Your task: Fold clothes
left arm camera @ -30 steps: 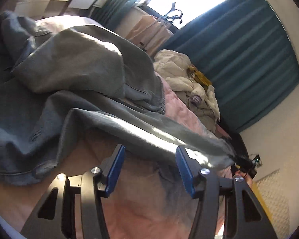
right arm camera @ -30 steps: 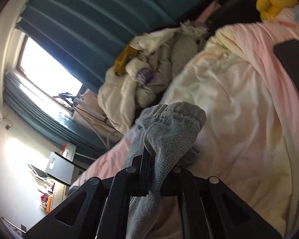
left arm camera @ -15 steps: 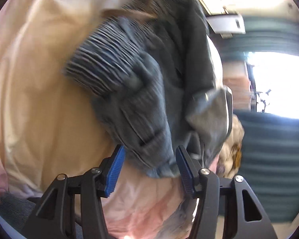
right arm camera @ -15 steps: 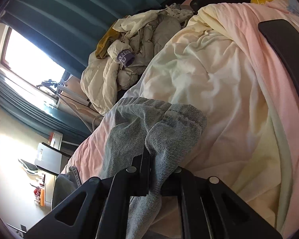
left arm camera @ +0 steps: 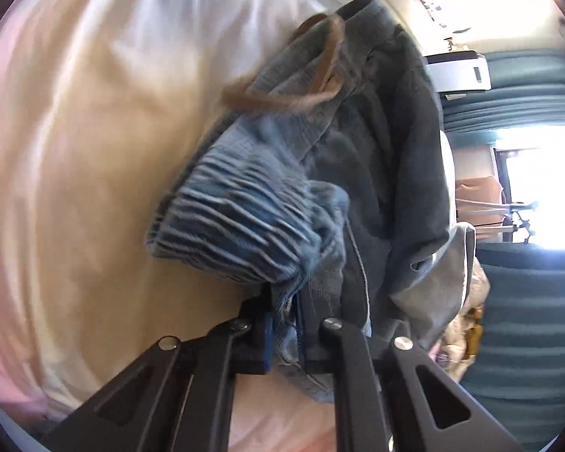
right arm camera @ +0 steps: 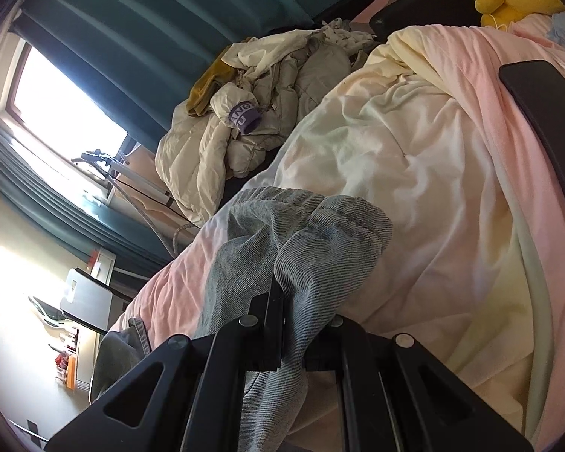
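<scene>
Left gripper: in my left wrist view both fingers are clamped on the ribbed waistband of the grey-blue trousers, which hang bunched above the cream and pink bedding; a brown drawstring loops at the far end. Right gripper: in my right wrist view the fingers are pinched on the trousers' gathered cuff, lying near me on the bedding, with a pile of cream clothes far left by the teal curtain.
</scene>
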Demonstrator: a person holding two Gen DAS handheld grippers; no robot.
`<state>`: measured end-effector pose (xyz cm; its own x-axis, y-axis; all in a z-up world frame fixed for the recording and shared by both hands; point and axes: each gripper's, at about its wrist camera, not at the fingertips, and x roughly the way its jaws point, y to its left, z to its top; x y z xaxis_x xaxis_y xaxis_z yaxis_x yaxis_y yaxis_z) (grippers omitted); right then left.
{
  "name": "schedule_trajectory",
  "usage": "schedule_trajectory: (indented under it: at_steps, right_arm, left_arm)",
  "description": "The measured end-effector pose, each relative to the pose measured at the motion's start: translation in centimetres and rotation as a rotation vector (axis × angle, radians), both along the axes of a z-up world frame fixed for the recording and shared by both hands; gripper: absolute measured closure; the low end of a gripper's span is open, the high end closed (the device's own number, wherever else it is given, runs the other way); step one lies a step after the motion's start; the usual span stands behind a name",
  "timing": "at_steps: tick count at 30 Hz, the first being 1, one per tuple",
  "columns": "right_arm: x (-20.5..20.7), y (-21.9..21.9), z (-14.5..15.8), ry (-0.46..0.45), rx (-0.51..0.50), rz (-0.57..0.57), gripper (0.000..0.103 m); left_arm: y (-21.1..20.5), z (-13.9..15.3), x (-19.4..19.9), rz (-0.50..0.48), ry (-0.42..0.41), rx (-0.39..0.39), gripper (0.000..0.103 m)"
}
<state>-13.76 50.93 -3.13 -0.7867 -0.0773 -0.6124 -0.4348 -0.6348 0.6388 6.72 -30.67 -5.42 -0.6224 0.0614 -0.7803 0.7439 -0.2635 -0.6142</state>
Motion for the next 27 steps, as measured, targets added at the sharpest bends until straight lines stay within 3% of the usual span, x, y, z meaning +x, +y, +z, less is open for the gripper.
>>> schedule_trajectory:
  at_steps: [3,7,10,14,16,23,27]
  right_arm:
    - [0.4,0.2,0.4,0.042,-0.024,0.005,0.098]
    - [1.1,0.6,1.0,0.118,-0.060,0.013,0.098]
    - [1.9,0.6,2.2,0.227,-0.068,0.030,0.099]
    - [3.1,0.1,5.4,0.374,0.048,0.071,0.098]
    - [3.3,0.1,5.0,0.318,0.058,0.056,0.099]
    - [3.8,1.2,-2.3,-0.228,-0.007,-0.008,0.098]
    - [4.5,2.0,-4.2,-0.293,-0.048,-0.014,0.094]
  left_arm:
    - [-1.1,3.2,1.4,0.003,0.043,-0.061,0.096]
    - [-3.7,6.5,4.1,0.033,0.072,-0.085,0.096]
    - [-4.8,7.0,5.2,0.034,0.064,-0.043,0.096]
    - [-6.1,5.4,5.9,0.018,0.032,0.009,0.096]
    - [-6.6,4.6,6.3,-0.001,0.014,0.019,0.096]
    - [-6.8,2.3,5.6,-0.051,-0.043,0.023,0.095]
    - [-6.7,2.1,5.5,-0.087,-0.063,0.017,0.093]
